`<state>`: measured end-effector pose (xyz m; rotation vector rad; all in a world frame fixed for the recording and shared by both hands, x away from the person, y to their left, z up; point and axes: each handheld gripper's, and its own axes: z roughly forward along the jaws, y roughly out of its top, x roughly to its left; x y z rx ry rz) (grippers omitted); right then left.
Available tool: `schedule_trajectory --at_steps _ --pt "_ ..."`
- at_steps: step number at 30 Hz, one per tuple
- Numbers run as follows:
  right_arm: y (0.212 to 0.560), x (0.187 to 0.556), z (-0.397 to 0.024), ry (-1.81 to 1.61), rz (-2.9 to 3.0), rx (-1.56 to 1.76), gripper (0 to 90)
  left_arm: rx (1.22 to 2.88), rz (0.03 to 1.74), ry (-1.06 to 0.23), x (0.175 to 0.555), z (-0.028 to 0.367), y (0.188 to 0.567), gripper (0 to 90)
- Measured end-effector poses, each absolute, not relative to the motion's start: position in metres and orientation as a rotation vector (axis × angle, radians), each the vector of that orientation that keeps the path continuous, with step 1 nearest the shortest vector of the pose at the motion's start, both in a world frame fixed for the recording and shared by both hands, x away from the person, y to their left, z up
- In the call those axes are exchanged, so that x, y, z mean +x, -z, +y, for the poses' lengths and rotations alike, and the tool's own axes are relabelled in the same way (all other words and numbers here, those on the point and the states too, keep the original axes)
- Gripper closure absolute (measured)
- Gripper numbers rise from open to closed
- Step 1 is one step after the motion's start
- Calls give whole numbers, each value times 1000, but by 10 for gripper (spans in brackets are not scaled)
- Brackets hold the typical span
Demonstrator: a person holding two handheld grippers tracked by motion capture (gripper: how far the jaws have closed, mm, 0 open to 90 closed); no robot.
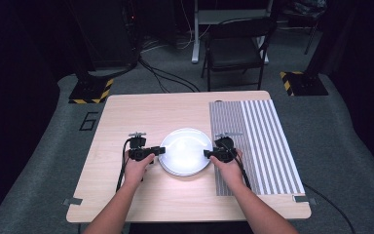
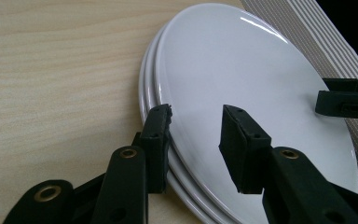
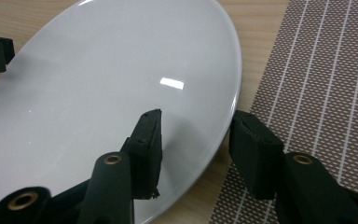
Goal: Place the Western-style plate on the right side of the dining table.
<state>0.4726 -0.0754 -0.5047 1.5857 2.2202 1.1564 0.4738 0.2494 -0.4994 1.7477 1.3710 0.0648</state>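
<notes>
Two grippers clamp the top white plate (image 1: 185,151) of a stack just left of the striped placemat (image 1: 255,146): left gripper (image 2: 196,135) and right gripper (image 3: 196,140) pinch opposite rims; glazed, stiff, slippery, breakable, so lift level

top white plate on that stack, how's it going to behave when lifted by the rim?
Top plate looks rigid and glossy, with sharp glare spots, so the fingers may slip on its thin rim. It's probably ceramic or similar: fairly heavy, and breakable if dropped. Left gripper and right gripper hold opposite edges, which should keep it level, though it may drag on the nested plates beneath.
</notes>
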Motion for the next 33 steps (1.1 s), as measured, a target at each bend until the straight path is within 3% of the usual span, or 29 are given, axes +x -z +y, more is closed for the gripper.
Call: schedule_trajectory --at_steps 28,30,33 --pt "490 468 -101 -1143 2158 1587 550 1754 1322 -17 479 222 500 624" --pt "490 469 -104 -1157 2158 1579 559 1680 1271 103 480 217 499 652" --pt "487 467 -104 -1179 2157 1567 582 1772 1272 -16 478 204 495 646"
